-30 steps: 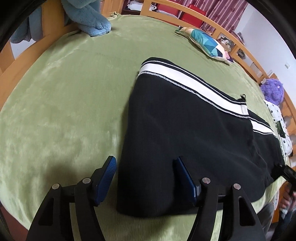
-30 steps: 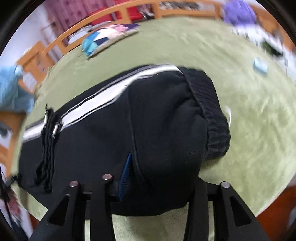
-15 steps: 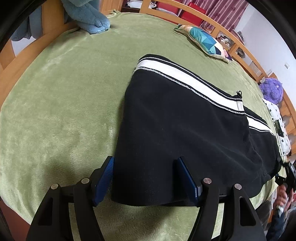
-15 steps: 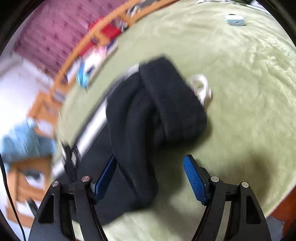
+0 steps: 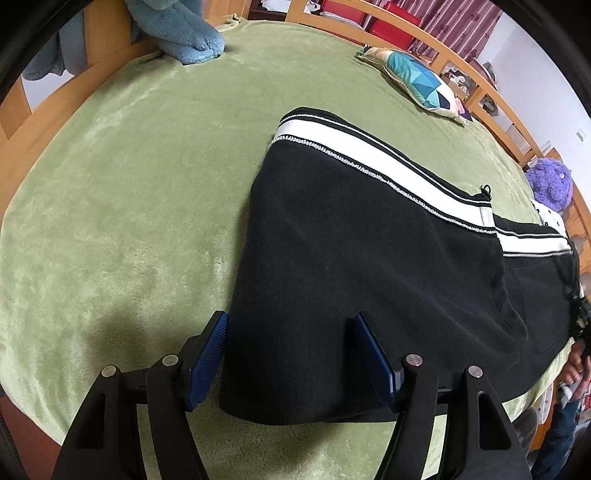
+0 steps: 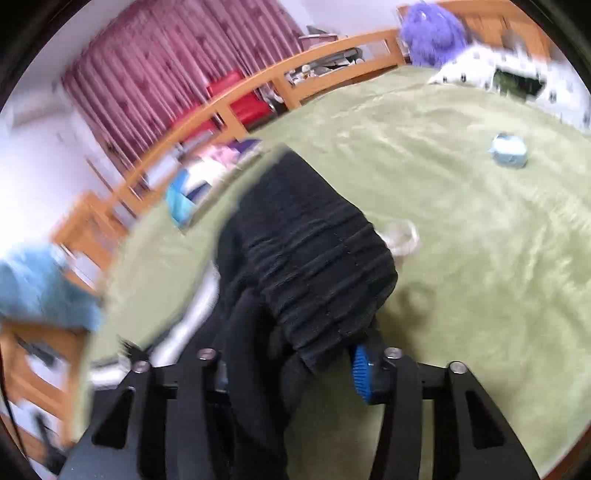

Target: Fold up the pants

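Black pants (image 5: 369,258) with a white side stripe lie on a green blanket (image 5: 129,184). In the left wrist view my left gripper (image 5: 291,354) is open, its blue pads on either side of the folded near edge of the pants. In the right wrist view my right gripper (image 6: 291,365) is closed in around the ribbed black waistband (image 6: 314,266), which is bunched and lifted between the fingers; only the right blue pad (image 6: 360,373) shows. The view is motion-blurred.
A wooden bed rail (image 5: 443,55) runs around the bed. A blue plush (image 5: 181,33), a patterned cushion (image 5: 417,77), a purple plush (image 5: 550,184), a spotted white cloth (image 6: 509,74) and a small blue object (image 6: 509,149) lie around the bed.
My right gripper opened, then closed on the waistband and swung it up, tilting its view. My left gripper has edged forward over the pants' near edge, still open.
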The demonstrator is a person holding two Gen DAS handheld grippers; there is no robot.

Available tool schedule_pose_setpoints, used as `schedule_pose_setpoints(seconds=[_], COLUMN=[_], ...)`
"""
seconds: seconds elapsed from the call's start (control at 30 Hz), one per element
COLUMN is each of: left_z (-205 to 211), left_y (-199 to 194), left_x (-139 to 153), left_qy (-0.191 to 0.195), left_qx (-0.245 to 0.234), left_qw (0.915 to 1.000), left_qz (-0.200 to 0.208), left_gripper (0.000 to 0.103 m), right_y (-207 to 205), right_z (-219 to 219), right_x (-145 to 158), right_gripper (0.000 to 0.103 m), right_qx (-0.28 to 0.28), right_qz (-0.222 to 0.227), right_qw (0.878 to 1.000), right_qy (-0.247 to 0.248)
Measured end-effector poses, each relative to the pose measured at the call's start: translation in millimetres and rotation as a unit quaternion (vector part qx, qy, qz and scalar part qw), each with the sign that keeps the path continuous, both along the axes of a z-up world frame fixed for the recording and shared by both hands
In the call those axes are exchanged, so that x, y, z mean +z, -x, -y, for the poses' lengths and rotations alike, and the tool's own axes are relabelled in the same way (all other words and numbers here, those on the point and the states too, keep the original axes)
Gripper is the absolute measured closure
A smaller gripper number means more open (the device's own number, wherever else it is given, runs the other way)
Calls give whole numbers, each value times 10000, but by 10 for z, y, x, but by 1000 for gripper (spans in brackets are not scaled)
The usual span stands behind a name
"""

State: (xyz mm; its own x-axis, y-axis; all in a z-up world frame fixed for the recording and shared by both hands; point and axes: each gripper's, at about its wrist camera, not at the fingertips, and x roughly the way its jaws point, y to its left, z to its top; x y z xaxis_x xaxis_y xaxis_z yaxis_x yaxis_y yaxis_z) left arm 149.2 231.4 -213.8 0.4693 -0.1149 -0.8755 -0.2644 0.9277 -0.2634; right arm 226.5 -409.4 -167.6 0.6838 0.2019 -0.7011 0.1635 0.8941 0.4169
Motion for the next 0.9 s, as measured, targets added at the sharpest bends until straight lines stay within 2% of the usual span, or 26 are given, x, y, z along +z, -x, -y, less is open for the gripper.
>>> schedule_pose_setpoints(seconds=[0.07,0.1,0.13,0.2,0.3,0.4,0.47,0.53,0.6,0.67,0.7,0.77,0.83,0.9], left_z=[-16,-22,-29,-38,-55,-102,-141,-135,-82,-41,-22,121,341,559], left_y=[8,15,30,57,105,155,189,229,216,174,156,115,97,84], left_x=[-11,-12,-11,-8,-22,-119,-239,-300,-276,-181,-116,100,367,613], left_qy=[42,63,91,109,199,475,727,783,626,456,351,-138,-697,-1065], left_qx=[7,5,-3,-38,-44,24,184,332,327,308,279,-8,-233,-491], left_qw=[10000,10000,10000,9999,9997,9988,9970,9960,9970,9979,9983,9985,9945,9882], left_qz=[6,8,22,47,107,142,168,291,330,352,381,527,742,987], left_gripper=[36,36,36,36,36,36,34,33,35,55,61,79,81,82], right_y=[-5,14,61,241,476,653,729,780,853,901,900,868,855,864], right_z=[27,70,116,207,254,205,131,116,66,37,6,-38,-71,-102], right_x=[-231,-386,-483,-540,-423,-252,-161,-81,-68,-40,-26,9,62,146], right_gripper=[39,39,39,34,32,32,32,32,32,32,32,32,32,32], right_qx=[-81,-68,-64,-106,-131,-48,17,51,70,67,79,112,124,114], right_qz=[-516,-862,-1020,-993,-938,-859,-839,-806,-804,-803,-796,-735,-587,-411], right_qw=[9985,9961,9947,9950,9953,9953,9947,9949,9951,9954,9955,9962,9970,9973], right_qy=[188,193,130,-43,185,441,598,611,570,519,503,464,486,599])
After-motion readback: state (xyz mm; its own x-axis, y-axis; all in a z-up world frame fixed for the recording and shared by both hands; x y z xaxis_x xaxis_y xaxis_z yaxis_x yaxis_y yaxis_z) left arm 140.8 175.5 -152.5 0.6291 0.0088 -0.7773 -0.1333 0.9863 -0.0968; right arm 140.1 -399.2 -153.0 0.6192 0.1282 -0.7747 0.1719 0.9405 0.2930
